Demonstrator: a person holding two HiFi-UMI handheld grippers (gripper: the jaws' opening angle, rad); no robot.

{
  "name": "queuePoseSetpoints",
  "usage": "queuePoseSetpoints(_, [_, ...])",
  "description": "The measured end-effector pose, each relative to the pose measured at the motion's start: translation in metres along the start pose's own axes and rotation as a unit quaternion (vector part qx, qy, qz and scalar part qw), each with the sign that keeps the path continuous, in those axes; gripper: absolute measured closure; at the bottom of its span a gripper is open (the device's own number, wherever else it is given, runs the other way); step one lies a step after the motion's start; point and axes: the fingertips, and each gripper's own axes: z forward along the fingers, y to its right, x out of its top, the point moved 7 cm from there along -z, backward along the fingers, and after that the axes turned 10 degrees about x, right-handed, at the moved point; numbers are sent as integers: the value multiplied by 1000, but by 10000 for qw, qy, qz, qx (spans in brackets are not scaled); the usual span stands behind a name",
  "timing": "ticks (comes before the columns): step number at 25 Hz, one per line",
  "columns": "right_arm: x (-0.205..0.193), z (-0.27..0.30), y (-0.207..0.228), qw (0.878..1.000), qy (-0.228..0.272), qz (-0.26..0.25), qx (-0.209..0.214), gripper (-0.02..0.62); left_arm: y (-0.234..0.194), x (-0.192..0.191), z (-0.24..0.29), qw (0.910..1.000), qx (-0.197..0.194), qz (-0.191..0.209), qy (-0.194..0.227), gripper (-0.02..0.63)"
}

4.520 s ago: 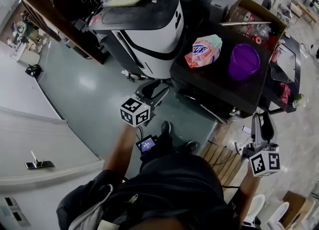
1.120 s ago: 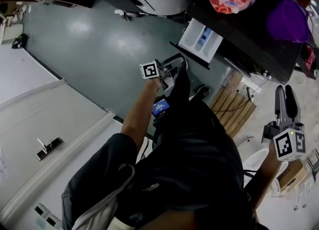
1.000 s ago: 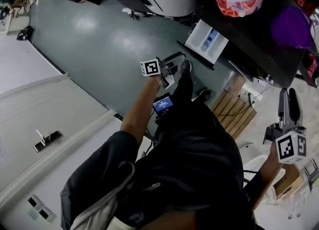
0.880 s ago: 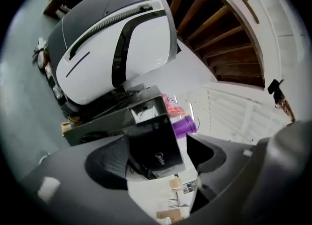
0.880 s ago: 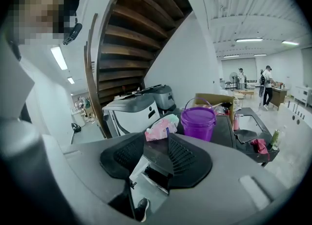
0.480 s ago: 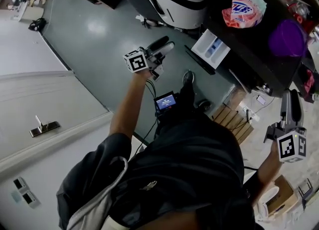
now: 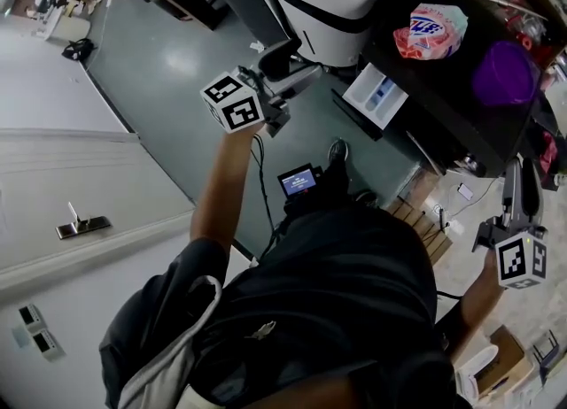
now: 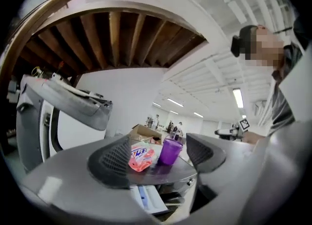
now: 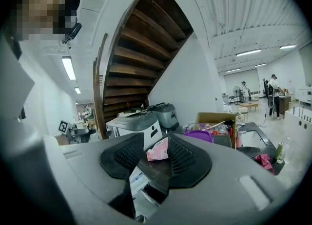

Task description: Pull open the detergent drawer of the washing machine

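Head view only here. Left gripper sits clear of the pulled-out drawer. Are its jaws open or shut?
Observer: Left gripper: jaws wide apart, nothing between them.
Operator: Right one?
Observer: Right gripper: jaws a little apart, gripping nothing.
Operator: Anyone else around?
Observer: Right gripper view shows two people standing far back in the hall.

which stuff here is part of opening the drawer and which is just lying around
For the job: detergent drawer, already out; washing machine; left gripper, open and empty.
Lying about: pink bag and purple cup, both on the machine's top.
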Motion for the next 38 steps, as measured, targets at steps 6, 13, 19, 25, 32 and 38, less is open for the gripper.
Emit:
queuePoseSetpoints(6, [11, -3, -2, 9996, 208, -173, -14, 445, 51, 42, 9, 9894, 6, 1452, -63, 201])
queuePoseSetpoints(13, [25, -7, -3, 9987, 277, -434, -57, 445, 97, 90, 19, 9752, 455, 2164, 78, 218])
queuePoseSetpoints(19, [35, -10, 3, 9970, 324, -691, -150, 446, 127, 111, 30, 9694, 413, 2386, 390, 218])
queuePoseSetpoints(25, [50, -10, 4, 9955, 353, -856, -187, 446, 146, 119, 41, 9556, 388, 2883, 470, 218])
queuePoseSetpoints(32, [58, -13, 10, 9945, 383, -944, -230, 446, 145, 115, 57, 9609, 350, 2715, 414, 218])
queuePoseSetpoints(38, [63, -17, 11, 9943, 394, -940, -310, 446, 146, 111, 64, 9596, 343, 2773, 323, 218])
